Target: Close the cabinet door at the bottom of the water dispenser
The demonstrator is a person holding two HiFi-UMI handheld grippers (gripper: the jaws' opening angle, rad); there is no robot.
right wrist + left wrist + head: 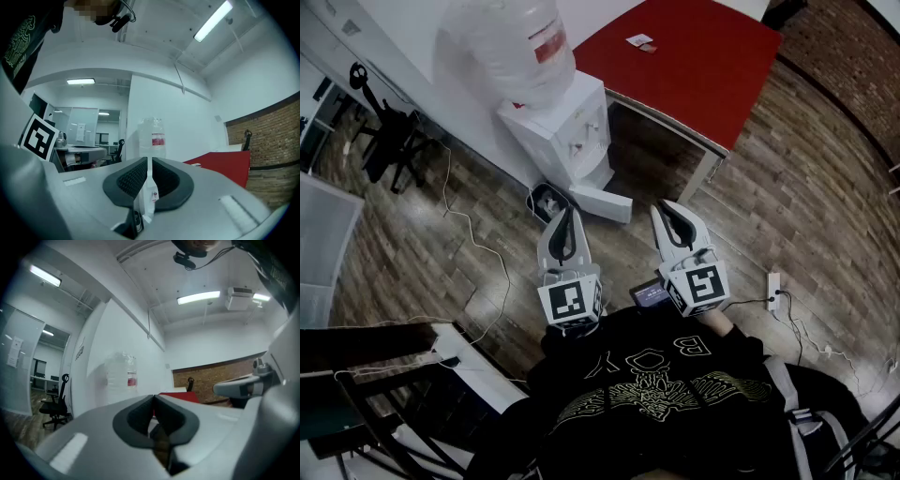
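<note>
The white water dispenser point(567, 131) stands against the wall with a clear bottle point(511, 42) on top. Its bottom cabinet door point(602, 203) hangs open, swung out over the wood floor. My left gripper point(571, 210) is held level just short of the door, its tips close to the door's left end, jaws shut and empty. My right gripper point(662, 206) hovers to the right of the door, jaws closed to a hairline slit with nothing between them. The bottle point(121, 376) rises beyond the left gripper point(153, 398) in its own view. Past the right gripper point(149, 161) stands the bottle point(152, 138).
A red table point(684, 56) stands right of the dispenser, its white leg point(710, 169) near my right gripper. A black office chair point(389, 141) is at the left. Cables point(487, 253) and a power strip point(773, 291) lie on the floor. A black item point(548, 202) sits by the dispenser's base.
</note>
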